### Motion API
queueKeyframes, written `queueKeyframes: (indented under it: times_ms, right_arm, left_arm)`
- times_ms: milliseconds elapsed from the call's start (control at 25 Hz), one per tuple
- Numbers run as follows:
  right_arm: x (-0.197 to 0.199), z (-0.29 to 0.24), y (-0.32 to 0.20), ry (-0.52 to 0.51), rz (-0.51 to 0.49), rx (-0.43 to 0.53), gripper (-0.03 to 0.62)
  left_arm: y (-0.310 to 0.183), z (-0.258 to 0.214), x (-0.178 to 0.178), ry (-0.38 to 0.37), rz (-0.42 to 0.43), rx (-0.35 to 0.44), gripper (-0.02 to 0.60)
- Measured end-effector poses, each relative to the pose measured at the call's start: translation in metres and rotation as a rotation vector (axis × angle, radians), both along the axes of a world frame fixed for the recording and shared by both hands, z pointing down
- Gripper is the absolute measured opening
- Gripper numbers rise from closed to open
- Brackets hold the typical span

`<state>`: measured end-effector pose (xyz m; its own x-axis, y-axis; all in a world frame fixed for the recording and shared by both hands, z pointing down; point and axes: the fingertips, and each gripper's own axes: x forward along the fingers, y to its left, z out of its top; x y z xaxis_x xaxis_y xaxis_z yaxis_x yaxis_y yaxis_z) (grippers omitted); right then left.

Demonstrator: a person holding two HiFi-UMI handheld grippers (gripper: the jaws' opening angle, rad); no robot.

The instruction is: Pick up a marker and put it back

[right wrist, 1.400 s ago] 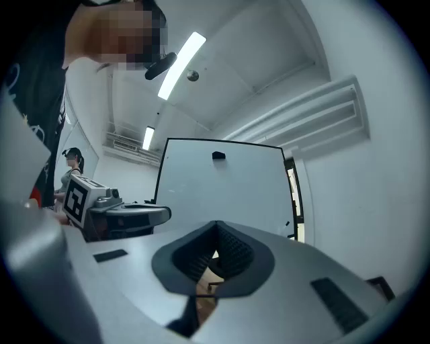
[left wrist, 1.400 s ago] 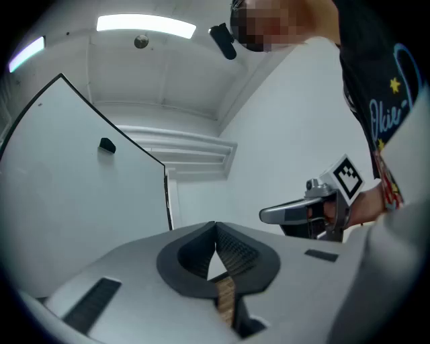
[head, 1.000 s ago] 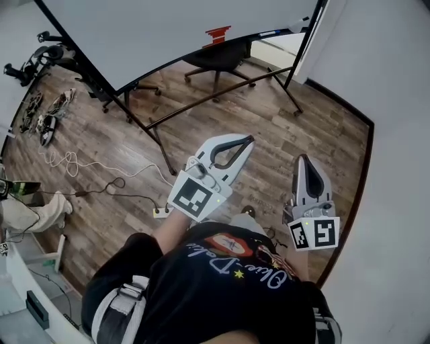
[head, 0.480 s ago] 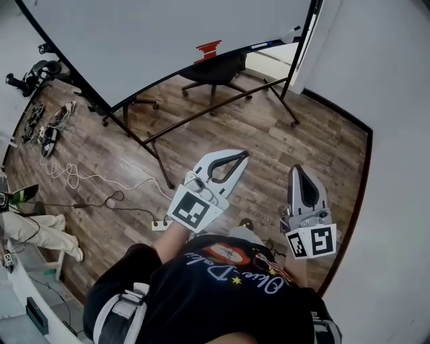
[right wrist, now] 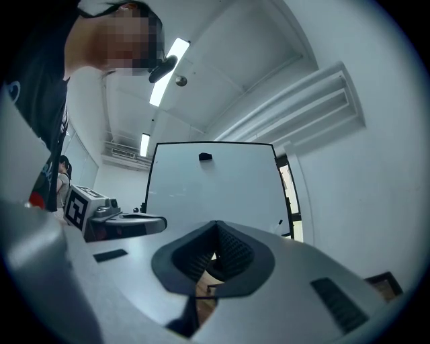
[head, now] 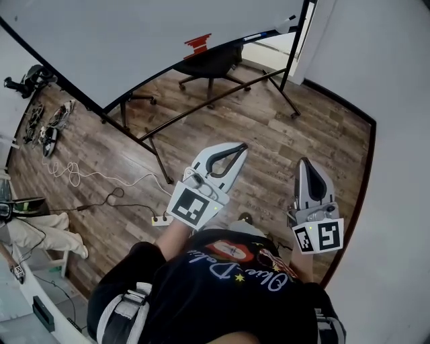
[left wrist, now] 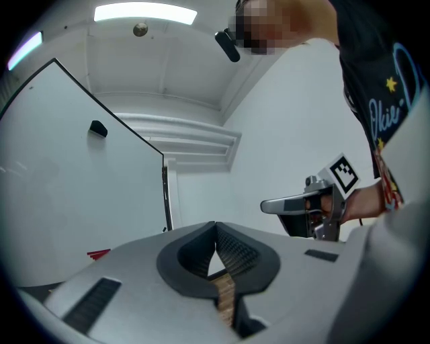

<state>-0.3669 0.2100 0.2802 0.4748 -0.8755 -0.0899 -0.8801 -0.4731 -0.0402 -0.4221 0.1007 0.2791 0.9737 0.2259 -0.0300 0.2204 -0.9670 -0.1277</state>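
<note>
A large whiteboard (head: 168, 33) on a black stand fills the top of the head view. On its ledge lie a red item (head: 197, 44) and small dark things near the right end (head: 287, 20), too small to name. My left gripper (head: 240, 146) and right gripper (head: 304, 161) hang over the wood floor, pointing toward the board, both shut and empty. In the left gripper view the jaws (left wrist: 216, 225) meet at the tips, with the whiteboard (left wrist: 67, 175) and the right gripper (left wrist: 302, 205) beyond. The right gripper view shows its jaws (right wrist: 216, 224) shut, the whiteboard (right wrist: 215, 188) ahead.
A black office chair (head: 211, 64) stands under the board, beside the stand's legs (head: 154, 151). Cables and a power strip (head: 160, 218) lie on the floor at left, shoes (head: 47, 124) further left. A white wall (head: 403, 134) closes the right side. A black item (right wrist: 205, 157) sticks to the board.
The whiteboard has grown larger in the head view and its ledge has slid left. The right gripper has shifted slightly right. Both grippers have stayed shut and empty.
</note>
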Motion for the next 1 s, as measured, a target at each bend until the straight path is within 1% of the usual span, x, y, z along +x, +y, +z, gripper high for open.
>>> queueKeyframes:
  times_ms: [240, 440, 520, 720, 840, 1000]
  right_arm:
    - [0.024, 0.017, 0.021, -0.031, -0.008, -0.006, 0.000]
    - [0.043, 0.019, 0.036, -0.043, -0.024, -0.002, 0.000]
    - [0.046, 0.020, 0.039, -0.050, -0.023, 0.000, 0.000]
    - [0.045, 0.019, 0.047, -0.058, -0.021, 0.008, 0.000]
    - [0.050, 0.022, 0.050, -0.062, -0.013, 0.014, 0.000]
    - [0.057, 0.025, 0.050, -0.062, -0.008, 0.010, 0.000]
  left_arm:
    - [0.019, 0.015, 0.028, -0.011, -0.005, -0.003, 0.004]
    - [0.035, 0.015, 0.047, -0.021, -0.019, 0.033, 0.003]
    - [0.037, 0.014, 0.050, -0.017, -0.018, 0.035, 0.003]
    - [0.040, 0.012, 0.051, -0.040, -0.024, 0.034, 0.003]
    - [0.042, 0.011, 0.057, -0.024, -0.014, 0.049, 0.005]
    - [0.042, 0.014, 0.068, -0.014, -0.005, 0.027, 0.003]
